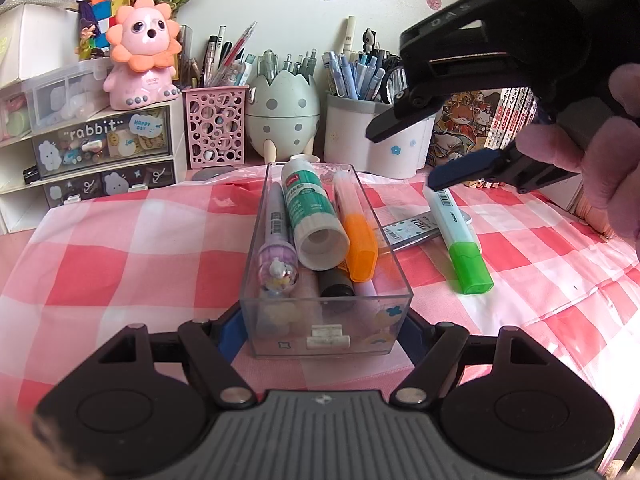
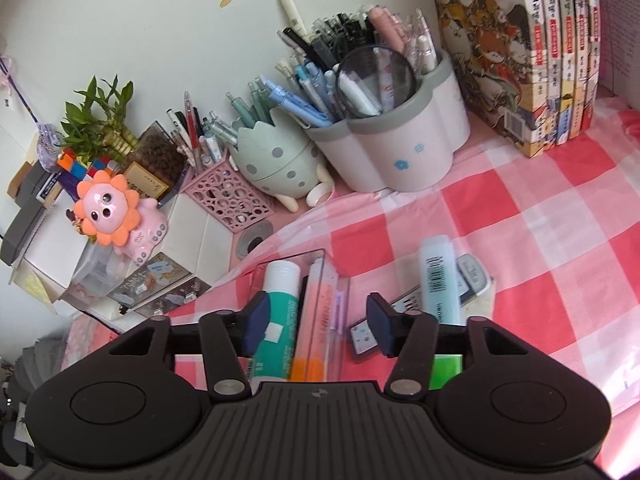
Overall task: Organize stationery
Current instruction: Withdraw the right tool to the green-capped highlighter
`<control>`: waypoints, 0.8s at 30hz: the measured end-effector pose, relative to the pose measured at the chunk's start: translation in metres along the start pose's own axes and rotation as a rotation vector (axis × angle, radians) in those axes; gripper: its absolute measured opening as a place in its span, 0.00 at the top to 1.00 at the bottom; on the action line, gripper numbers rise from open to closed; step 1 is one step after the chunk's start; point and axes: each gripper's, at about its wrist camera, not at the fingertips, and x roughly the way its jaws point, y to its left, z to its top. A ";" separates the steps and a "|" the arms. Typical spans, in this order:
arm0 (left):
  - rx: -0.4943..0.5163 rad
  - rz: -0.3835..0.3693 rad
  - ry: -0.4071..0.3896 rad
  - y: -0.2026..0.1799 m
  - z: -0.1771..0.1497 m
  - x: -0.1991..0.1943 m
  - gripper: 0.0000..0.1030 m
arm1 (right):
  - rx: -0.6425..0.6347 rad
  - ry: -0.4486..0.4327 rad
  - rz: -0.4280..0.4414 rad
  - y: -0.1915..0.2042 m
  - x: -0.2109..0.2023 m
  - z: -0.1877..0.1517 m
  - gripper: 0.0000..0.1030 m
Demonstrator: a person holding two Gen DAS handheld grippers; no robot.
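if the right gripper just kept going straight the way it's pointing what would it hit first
Most likely the orange highlighter lying in the clear drawer, beside the glue stick: both sit between the right gripper's open fingers in its own view. Depth is unclear, so the drawer's rim could come first.

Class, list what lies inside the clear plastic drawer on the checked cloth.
Inside the clear drawer: a glue stick, an orange highlighter, a purple charm pen and a black-capped pen, mostly covered; anything beneath is hidden.
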 end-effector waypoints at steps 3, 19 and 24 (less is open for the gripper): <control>0.000 0.000 0.000 0.000 0.000 0.000 0.52 | -0.013 -0.024 -0.037 -0.007 -0.005 0.000 0.34; 0.011 0.007 0.004 -0.001 0.001 0.001 0.52 | -0.246 -0.098 -0.253 -0.049 -0.024 -0.018 0.21; 0.012 0.008 0.004 -0.001 0.001 0.001 0.52 | -0.306 -0.107 -0.265 -0.047 -0.019 -0.035 0.21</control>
